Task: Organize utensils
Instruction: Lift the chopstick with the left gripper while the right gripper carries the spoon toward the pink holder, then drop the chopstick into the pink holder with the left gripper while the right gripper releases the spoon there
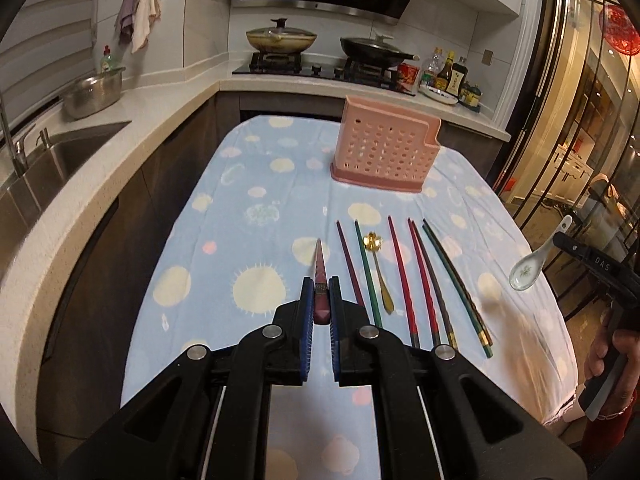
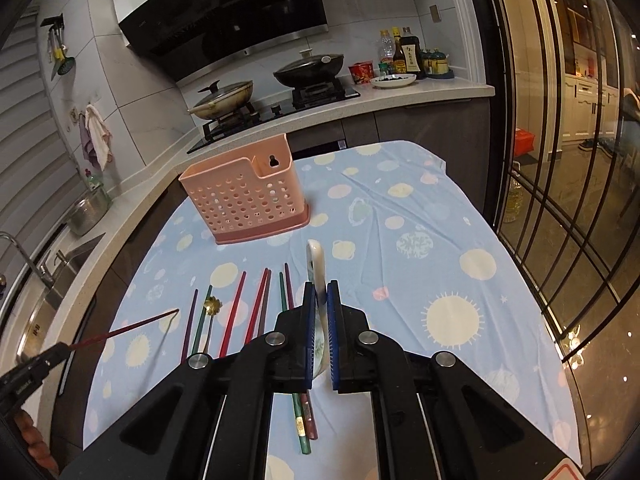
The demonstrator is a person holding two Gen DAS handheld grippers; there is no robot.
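Observation:
My left gripper point(image 1: 321, 285) is shut on a dark red chopstick point(image 1: 319, 270) and holds it above the blue cloth; the chopstick also shows in the right wrist view point(image 2: 132, 327). My right gripper point(image 2: 320, 289) is shut on a white ceramic spoon point(image 2: 316, 266), held above the table; it shows in the left wrist view point(image 1: 530, 266) at the right. A pink perforated utensil holder point(image 1: 386, 151) stands upright at the far side of the table point(image 2: 244, 196). Several chopsticks point(image 1: 420, 280) and a gold spoon point(image 1: 378, 268) lie in a row on the cloth.
The table with the blue spotted cloth point(image 1: 240, 208) stands beside a counter with a sink point(image 1: 60, 156) on the left. A stove with two pans point(image 1: 320, 48) and bottles point(image 1: 448, 72) lies behind. Glass doors point(image 2: 560, 160) are on the right.

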